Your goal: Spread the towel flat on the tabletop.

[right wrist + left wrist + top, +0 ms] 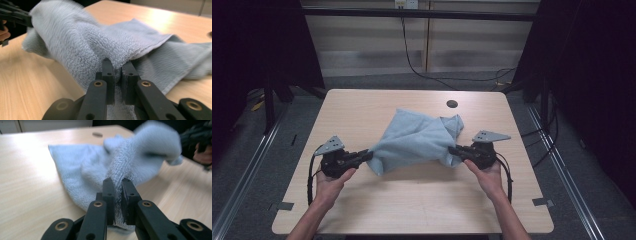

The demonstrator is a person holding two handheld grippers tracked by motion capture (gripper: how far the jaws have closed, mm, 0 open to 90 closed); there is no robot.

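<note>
A light blue towel (417, 140) is stretched between my two grippers above the middle of the wooden table (412, 200), its far part lying crumpled on the top. My left gripper (370, 155) is shut on the towel's left corner; in the left gripper view the terry cloth (140, 155) is pinched between the black jaws (118, 185). My right gripper (451, 149) is shut on the towel's right corner, and the right gripper view shows the cloth (82, 42) bunched over and between its jaws (117, 66). A hand holds each gripper.
A round cable hole (452, 104) sits in the table behind the towel. Black cables (427, 70) run over the grey floor beyond the far edge. Dark frames (269, 100) stand on both sides.
</note>
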